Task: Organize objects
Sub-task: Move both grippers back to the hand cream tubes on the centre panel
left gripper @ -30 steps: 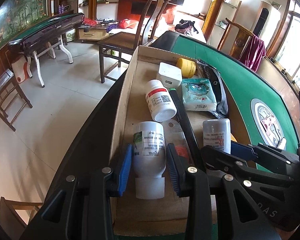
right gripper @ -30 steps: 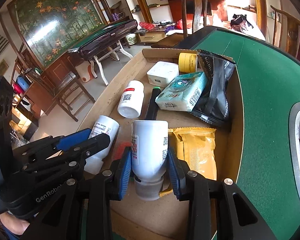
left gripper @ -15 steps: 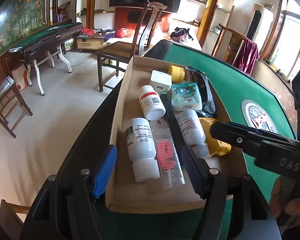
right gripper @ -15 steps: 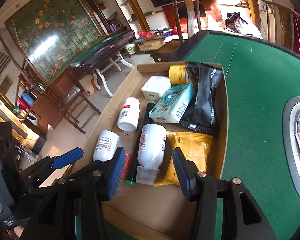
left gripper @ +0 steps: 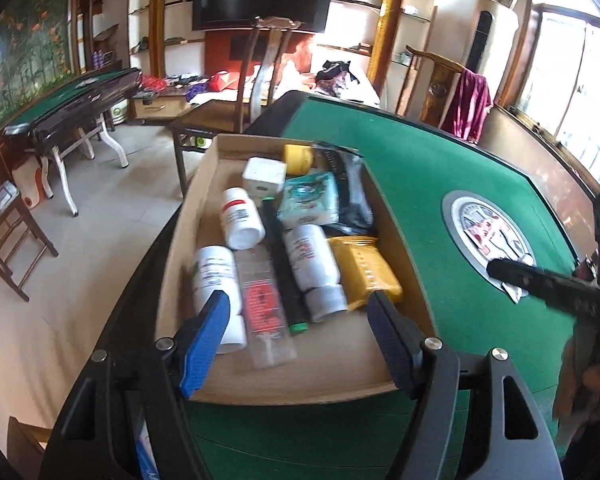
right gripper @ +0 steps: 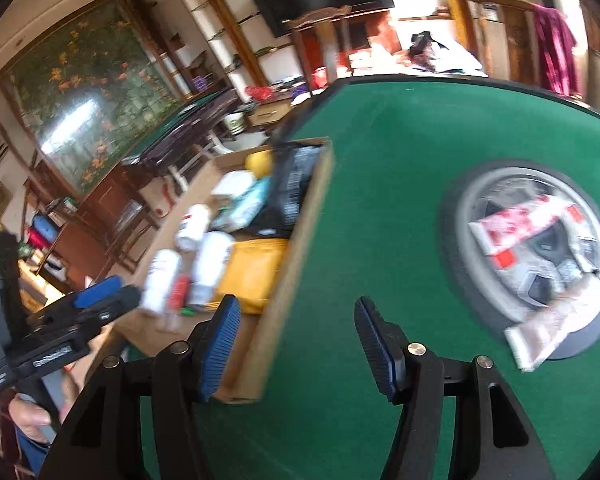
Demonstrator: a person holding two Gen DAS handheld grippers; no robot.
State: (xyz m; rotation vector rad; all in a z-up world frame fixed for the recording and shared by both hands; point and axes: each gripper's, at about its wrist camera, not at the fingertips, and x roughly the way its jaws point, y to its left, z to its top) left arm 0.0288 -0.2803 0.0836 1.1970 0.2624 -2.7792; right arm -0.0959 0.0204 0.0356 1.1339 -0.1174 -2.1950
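Green felt-topped table with dark rim [left gripper: 440, 184] carries shallow brown cardboard box [left gripper: 300, 376] at near left edge. Right of box, well apart: round grey inset disc [right gripper: 460, 216] in felt, red-and-white paper packets [right gripper: 520, 224] lying across it.

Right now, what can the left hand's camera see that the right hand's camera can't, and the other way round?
Only the left wrist view shows the clear packet with red print laid out flat, the black stick with a green end, and the box's near wall.

Only the right wrist view shows the packets lying on the table's round centre plate up close, and the flower painting.

Both show the cardboard box, the white bottles, the yellow pouch, the green table, and each gripper with nothing between its opening jaws: left gripper, right gripper.
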